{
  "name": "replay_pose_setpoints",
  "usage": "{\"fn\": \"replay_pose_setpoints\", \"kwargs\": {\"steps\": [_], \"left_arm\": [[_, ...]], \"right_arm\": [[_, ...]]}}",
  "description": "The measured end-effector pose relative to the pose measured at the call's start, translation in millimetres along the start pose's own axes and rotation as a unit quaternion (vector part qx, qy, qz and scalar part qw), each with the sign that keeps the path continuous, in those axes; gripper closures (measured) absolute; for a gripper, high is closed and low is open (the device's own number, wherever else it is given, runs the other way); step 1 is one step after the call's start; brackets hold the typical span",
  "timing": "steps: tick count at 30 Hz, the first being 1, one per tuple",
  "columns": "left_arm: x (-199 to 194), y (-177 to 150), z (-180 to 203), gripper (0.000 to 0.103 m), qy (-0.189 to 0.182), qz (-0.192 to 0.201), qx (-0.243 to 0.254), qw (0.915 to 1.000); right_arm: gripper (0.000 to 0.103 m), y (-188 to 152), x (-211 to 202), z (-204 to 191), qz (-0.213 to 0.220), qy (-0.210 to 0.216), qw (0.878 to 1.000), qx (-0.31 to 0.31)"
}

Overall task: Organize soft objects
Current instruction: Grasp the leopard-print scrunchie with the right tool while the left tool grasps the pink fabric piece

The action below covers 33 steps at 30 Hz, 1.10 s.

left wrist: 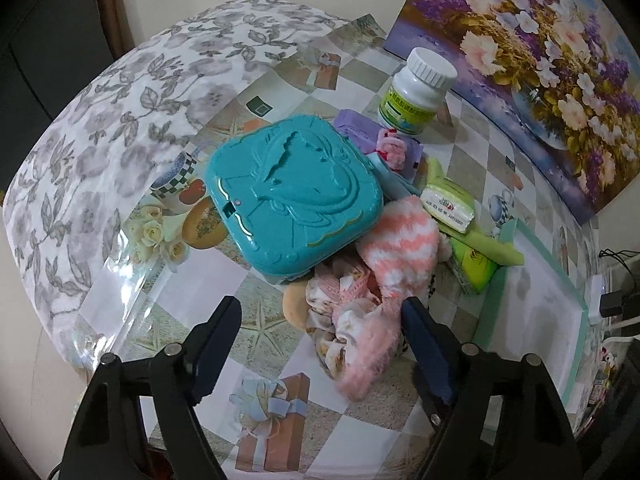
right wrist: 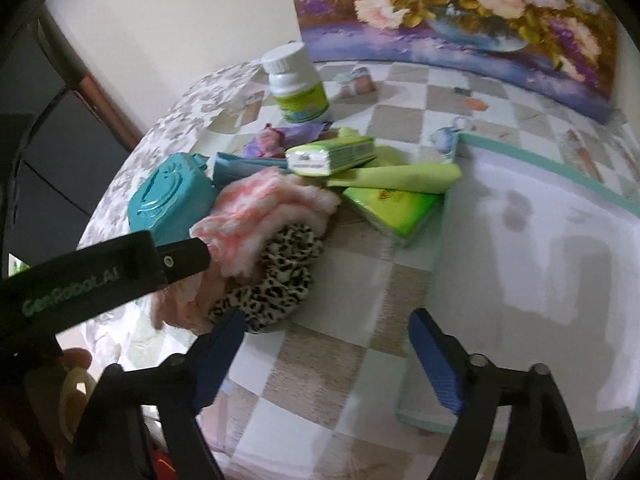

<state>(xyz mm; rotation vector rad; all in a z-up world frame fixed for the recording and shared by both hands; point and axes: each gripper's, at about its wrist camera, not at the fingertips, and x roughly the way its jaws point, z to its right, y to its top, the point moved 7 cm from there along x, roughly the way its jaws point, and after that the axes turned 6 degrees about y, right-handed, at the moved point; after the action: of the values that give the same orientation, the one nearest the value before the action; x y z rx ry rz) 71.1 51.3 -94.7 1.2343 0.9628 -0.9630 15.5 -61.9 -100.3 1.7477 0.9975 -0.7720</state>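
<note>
The left gripper's black body (right wrist: 86, 280) carries the pale lettering "GenRobot.AI" in the right wrist view; printing on the tissue pack (left wrist: 448, 209) and white bottle (left wrist: 416, 92) is illegible.

- Teal plastic case (left wrist: 294, 196), embossed lid.
- Fuzzy sock (left wrist: 400, 240), pink and white in zigzag stripes.
- Leopard-print scrunchie (right wrist: 276, 276), black spots on cream.
- White bottle (left wrist: 416, 92) with a white cap and green label.
- Lime-green tissue packs (right wrist: 390, 208).
- Tablecloth (left wrist: 280, 344), beige and white checks with gift-box prints.
- Painting (left wrist: 540, 60), purple and peach flowers.
- Gripper pads (right wrist: 436, 364), blue on black fingers.
</note>
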Motion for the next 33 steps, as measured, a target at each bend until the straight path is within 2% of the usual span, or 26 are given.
{"fn": "replay_pose_setpoints", "kwargs": {"steps": [4,5,7,9,18,26,33], "left_arm": [[3,-1,-1,0.024,0.003,-0.005,-0.001,1.0],[6,-1,-2,0.028,0.004,-0.01,-0.003,0.9999],[9,-3,-4,0.035,0.001,-0.018,-0.005,0.9998],[14,-4,-5,0.036,0.001,-0.029,-0.008,0.9995],[33,-11,-4,0.052,-0.009,-0.067,-0.014,0.9976],[42,-9,5,0.071,-0.04,-0.079,-0.019,0.9959],[45,-10,0,0.079,-0.053,-0.085,-0.034,0.9944]], "right_arm": [[0.029,4,12,-4,-0.005,0.038,0.999,0.014],[0.03,6,16,-5,-0.007,0.044,0.999,0.015],[0.035,6,23,-9,-0.014,0.038,0.999,0.007],[0.039,4,31,-11,-0.024,0.036,0.999,0.003],[0.059,2,52,-20,-0.044,0.066,0.997,0.003],[0.071,1,51,-15,-0.042,0.083,0.995,0.02],[0.081,0,40,-3,-0.038,0.089,0.995,0.038]]}}
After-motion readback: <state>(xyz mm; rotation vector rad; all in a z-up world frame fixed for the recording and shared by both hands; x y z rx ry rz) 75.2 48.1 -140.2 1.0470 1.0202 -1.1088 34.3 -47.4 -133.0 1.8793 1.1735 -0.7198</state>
